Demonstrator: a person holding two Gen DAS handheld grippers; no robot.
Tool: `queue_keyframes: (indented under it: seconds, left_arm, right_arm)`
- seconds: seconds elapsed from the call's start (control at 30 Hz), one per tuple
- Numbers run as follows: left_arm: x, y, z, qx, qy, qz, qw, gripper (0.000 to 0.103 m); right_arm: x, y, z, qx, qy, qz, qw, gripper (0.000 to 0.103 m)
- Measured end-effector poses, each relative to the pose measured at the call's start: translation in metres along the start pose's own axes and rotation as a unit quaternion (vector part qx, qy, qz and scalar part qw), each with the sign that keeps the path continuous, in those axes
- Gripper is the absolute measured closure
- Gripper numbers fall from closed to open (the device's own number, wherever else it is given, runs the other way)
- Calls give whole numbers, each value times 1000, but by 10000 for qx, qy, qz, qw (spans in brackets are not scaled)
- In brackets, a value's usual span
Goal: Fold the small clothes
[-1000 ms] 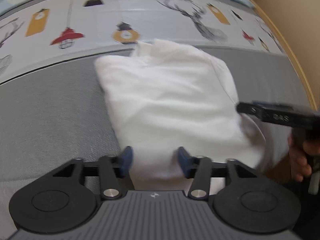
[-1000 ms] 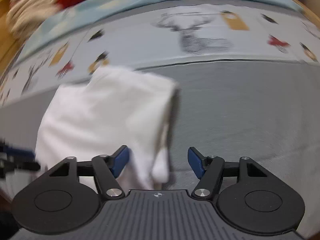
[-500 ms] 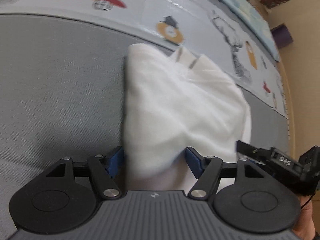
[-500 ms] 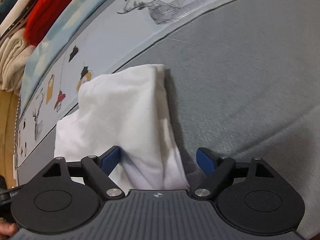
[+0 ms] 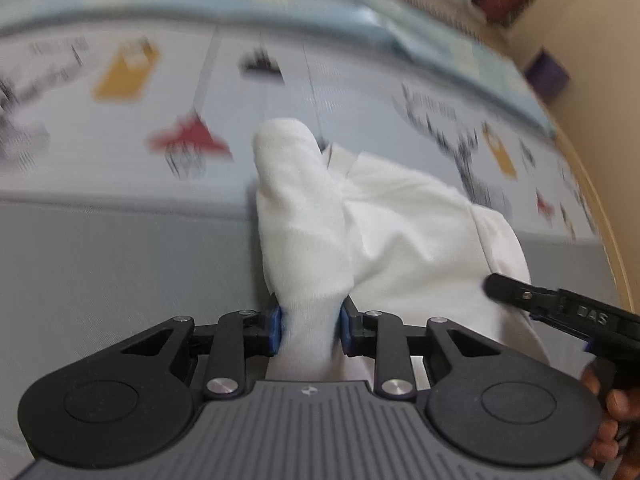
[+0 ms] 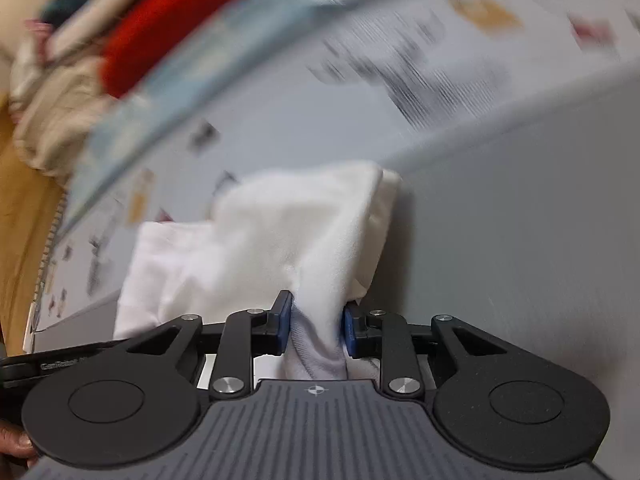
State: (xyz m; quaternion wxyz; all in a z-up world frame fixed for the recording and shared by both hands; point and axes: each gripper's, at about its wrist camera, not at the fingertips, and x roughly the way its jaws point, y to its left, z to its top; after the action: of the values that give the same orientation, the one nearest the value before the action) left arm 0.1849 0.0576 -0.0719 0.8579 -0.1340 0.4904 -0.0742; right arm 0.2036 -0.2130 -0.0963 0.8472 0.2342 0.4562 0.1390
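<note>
A small white garment (image 5: 400,232) lies partly folded on the grey bed cover (image 5: 120,264). My left gripper (image 5: 309,326) is shut on a bunched near edge of the garment at its left side. My right gripper (image 6: 314,328) is shut on the near edge of the same white garment (image 6: 280,236) at its right side. The right gripper's black body (image 5: 568,316) shows at the right of the left wrist view. Both views are motion-blurred.
A printed sheet (image 5: 320,92) with lamps and deer runs behind the grey cover (image 6: 520,240). A pile of red and beige clothes (image 6: 120,40) lies at the far left. A wooden bed edge (image 5: 600,208) curves along the right.
Both grippers were open around the garment's near edge; now both have shut on the cloth and bunched it up. Both cameras are moving.
</note>
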Motion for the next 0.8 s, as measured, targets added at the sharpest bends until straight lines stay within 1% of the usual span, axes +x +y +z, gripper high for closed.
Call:
queue_keyframes:
  seconds: [0.03, 0.07, 0.1, 0.13, 0.17, 0.23, 0.27, 0.33, 0.37, 0.4, 0.43, 0.47, 0.5, 0.53, 0.57, 0.6, 0.67, 0.7, 0.73, 0.77, 0.8]
  left_arm:
    - [-9, 6, 5, -59, -276, 93, 9996, 66]
    - [-18, 10, 7, -99, -557, 201, 9982, 62]
    - [-26, 15, 9, -101, -799, 261, 9964, 60]
    - [-32, 19, 10, -107, -909, 230, 9955, 55]
    - [-34, 24, 11, -139, -896, 190, 9957, 55]
    - [-30, 32, 10, -201, -608, 110, 9979, 55]
    - [-27, 36, 8, -220, -383, 15, 9990, 55]
    - [-14, 40, 1, -237, 201, -153, 9994, 55]
    - [-6, 40, -5, -159, 509, -100, 9985, 55]
    - [2, 37, -12, 55, 803, 114, 9967, 55]
    - [11, 33, -20, 290, 1137, 343, 9925, 50]
    - [16, 35, -28, 351, 1386, 443, 9887, 50]
    - [16, 35, -32, 312, 1462, 463, 9877, 50]
    - [12, 35, -33, 283, 1395, 446, 9888, 51]
    - [8, 35, -34, 256, 1355, 371, 9898, 53]
    - [7, 36, -36, 215, 1380, 293, 9898, 56]
    - [4, 40, -42, 182, 1444, 285, 9889, 71]
    - [2, 40, -44, 223, 1444, 256, 9889, 75]
    - [-1, 39, -47, 279, 1435, 218, 9890, 79]
    - [-3, 38, -49, 318, 1441, 203, 9888, 79]
    - [-4, 36, -53, 356, 1464, 213, 9884, 79]
  right_arm:
    - [0, 8, 3, -150, -240, 46, 9996, 76]
    - [-4, 16, 5, -271, -533, 19, 9982, 75]
    - [-6, 21, 6, -321, -753, -53, 9966, 72]
    - [-7, 23, 7, -340, -935, -140, 9949, 71]
    - [-7, 24, 8, -327, -989, -165, 9944, 69]
    - [-1, 23, 10, -324, -802, -148, 9961, 67]
    - [2, 23, 9, -348, -685, -163, 9969, 67]
    - [7, 23, 6, -433, -399, -156, 9981, 66]
    - [10, 24, 3, -516, -222, -169, 9983, 66]
    - [12, 25, -1, -666, -21, -330, 9972, 66]
    - [19, 28, -9, -845, 187, -639, 9942, 54]
    - [23, 25, -13, -905, 315, -918, 9912, 51]
    - [23, 23, -15, -799, 325, -990, 9913, 50]
    - [19, 19, -14, -610, 294, -925, 9934, 51]
    - [14, 18, -14, -485, 252, -885, 9946, 51]
    - [9, 20, -14, -488, 208, -907, 9945, 51]
    - [1, 26, -18, -659, 222, -930, 9932, 51]
    - [0, 28, -21, -719, 332, -901, 9928, 51]
    - [1, 28, -23, -747, 551, -859, 9920, 52]
    - [3, 27, -28, -760, 847, -895, 9895, 51]
    - [4, 25, -33, -751, 1014, -1004, 9869, 50]
